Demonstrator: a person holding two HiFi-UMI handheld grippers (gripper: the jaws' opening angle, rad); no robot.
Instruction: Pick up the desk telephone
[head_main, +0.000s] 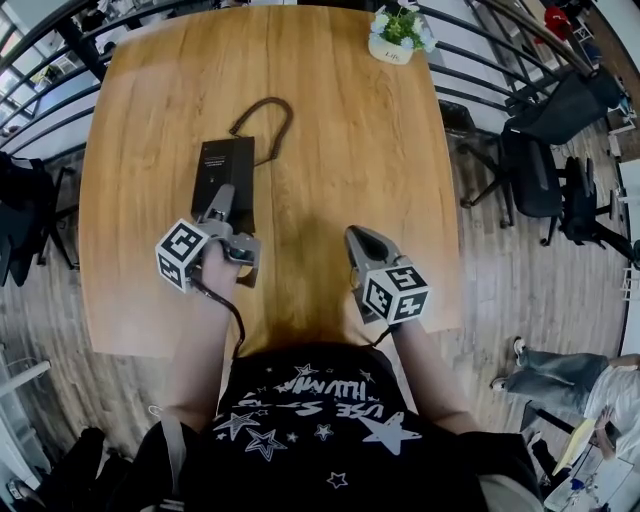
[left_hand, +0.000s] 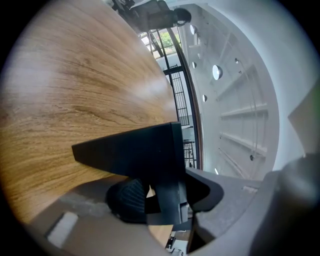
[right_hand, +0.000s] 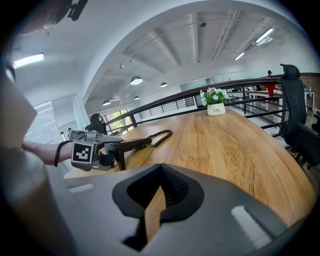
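Desk telephone (head_main: 222, 165) on the bench (head_main: 340, 150), long axis running away from the body, near end between the closing jaws of the left hand-held gripper (head_main: 222, 208) (pads not yet pressing), right hand-held gripper (head_main: 352, 238) pressed together on nothing and farther off, open room either side, cord (head_main: 270, 120) trailing beyond.

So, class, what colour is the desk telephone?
The telephone is black; the head view shows it best.

An office: large wooden table (head_main: 350, 170), black swivel chairs (head_main: 540, 175), railing (right_hand: 165, 105) beside desks
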